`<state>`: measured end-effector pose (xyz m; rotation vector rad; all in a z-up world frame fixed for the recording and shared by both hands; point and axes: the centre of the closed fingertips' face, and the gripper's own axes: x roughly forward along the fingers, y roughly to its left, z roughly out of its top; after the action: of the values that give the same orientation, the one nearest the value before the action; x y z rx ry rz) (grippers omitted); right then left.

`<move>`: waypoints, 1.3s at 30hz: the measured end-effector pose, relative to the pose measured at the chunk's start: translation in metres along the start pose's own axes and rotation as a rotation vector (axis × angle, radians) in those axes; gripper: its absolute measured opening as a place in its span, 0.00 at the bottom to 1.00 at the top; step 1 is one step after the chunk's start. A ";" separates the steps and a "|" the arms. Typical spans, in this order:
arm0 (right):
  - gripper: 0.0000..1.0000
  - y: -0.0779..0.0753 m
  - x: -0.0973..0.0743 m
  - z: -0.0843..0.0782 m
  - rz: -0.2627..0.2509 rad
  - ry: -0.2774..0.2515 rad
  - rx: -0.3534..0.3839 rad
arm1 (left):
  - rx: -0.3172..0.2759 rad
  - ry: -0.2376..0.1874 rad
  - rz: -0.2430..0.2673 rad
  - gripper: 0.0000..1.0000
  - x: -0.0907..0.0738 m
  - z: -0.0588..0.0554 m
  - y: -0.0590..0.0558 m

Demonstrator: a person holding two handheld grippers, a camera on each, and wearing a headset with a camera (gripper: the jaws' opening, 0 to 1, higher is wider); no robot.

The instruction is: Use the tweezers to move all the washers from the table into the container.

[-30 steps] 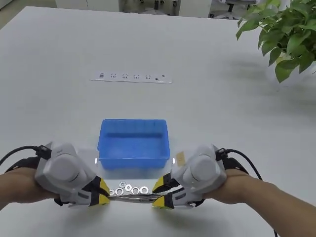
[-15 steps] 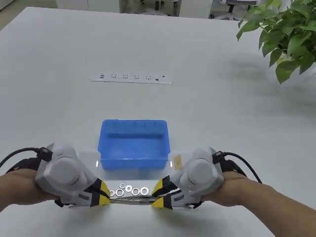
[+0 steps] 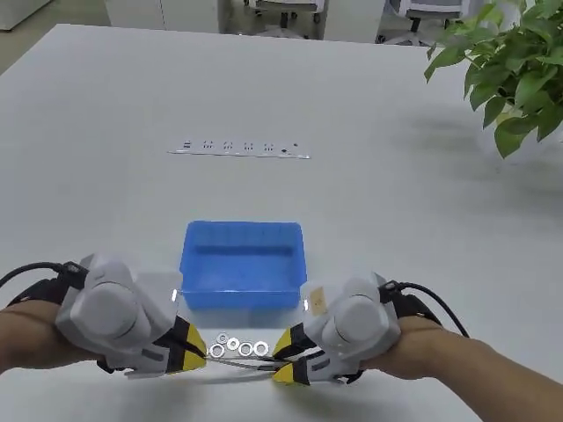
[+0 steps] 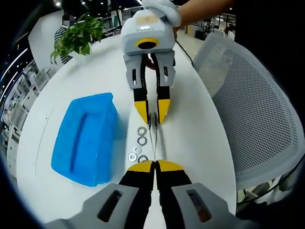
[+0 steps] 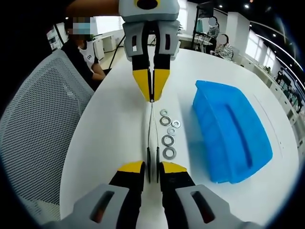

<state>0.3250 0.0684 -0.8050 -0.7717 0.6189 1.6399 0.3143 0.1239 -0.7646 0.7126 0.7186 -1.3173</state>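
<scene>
Head view, washers (image 3: 237, 345): tiny, thin, likely slippery; flat on the counter (image 3: 352, 176) between the blue container (image 3: 244, 255) and the tweezers.
tweezers (image 3: 239, 360): thin, springy; best pinched mid-way.
left tool (image 3: 197, 352): closed on one end.
right tool (image 3: 283, 357): narrow, holding the other.

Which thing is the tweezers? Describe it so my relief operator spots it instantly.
Start at the blue container; a row of washers lies on its near side. Just nearer, the tweezers are the one thin straight metal strip spanning from left gripper to right gripper, unlike the rings.
</scene>
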 end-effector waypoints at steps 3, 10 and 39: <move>0.15 0.001 0.001 0.001 -0.001 0.003 -0.011 | 0.002 0.004 0.004 0.06 -0.003 0.007 0.001; 0.13 0.000 0.001 0.009 -0.013 -0.018 -0.030 | 0.024 -0.015 0.000 0.06 -0.012 0.025 0.000; 0.12 0.003 0.007 0.042 -0.045 -0.105 -0.024 | 0.101 -0.099 -0.005 0.06 -0.032 0.077 0.001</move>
<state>0.3145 0.1037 -0.7834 -0.7070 0.5044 1.6385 0.3160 0.0812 -0.6929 0.7215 0.5778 -1.3914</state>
